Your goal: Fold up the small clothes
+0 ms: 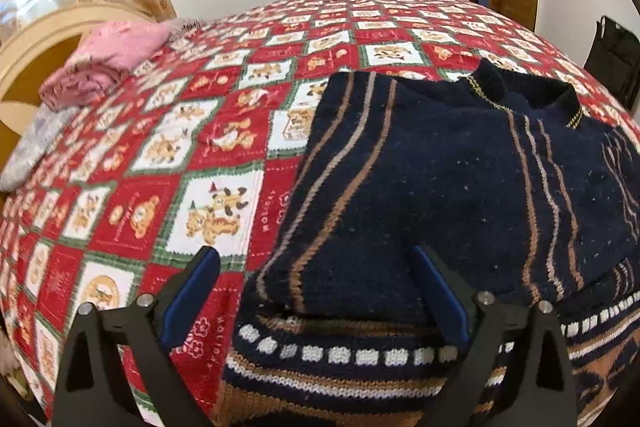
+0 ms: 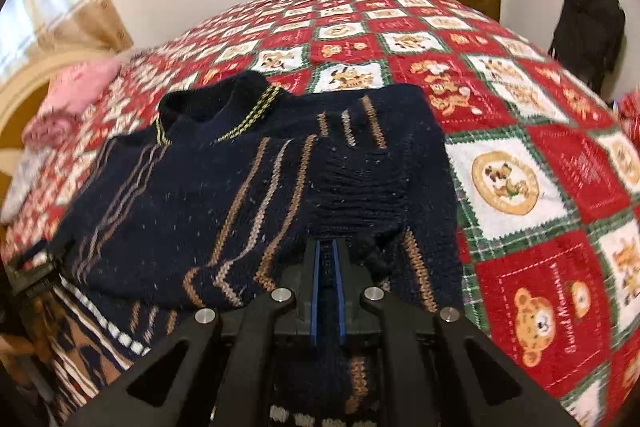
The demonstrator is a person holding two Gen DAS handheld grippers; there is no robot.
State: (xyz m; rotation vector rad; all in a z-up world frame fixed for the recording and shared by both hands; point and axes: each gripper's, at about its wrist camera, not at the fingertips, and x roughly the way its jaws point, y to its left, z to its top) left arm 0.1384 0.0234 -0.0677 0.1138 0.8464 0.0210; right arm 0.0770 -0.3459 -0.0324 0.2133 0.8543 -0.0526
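Observation:
A small navy knit sweater with tan and grey stripes lies on the bed, its left sleeve folded over the body. My left gripper is open, its blue-padded fingers either side of the folded sleeve's cuff end, just above it. In the right wrist view the sweater fills the centre, collar at the far side. My right gripper is shut on the sweater's right sleeve, pinching the bunched dark cuff between its blue pads and holding it over the body.
The bed is covered by a red, white and green checked quilt with bear prints. A stack of folded pink and grey clothes sits at the far left by the headboard. A dark bag stands beyond the bed's right side, near a door.

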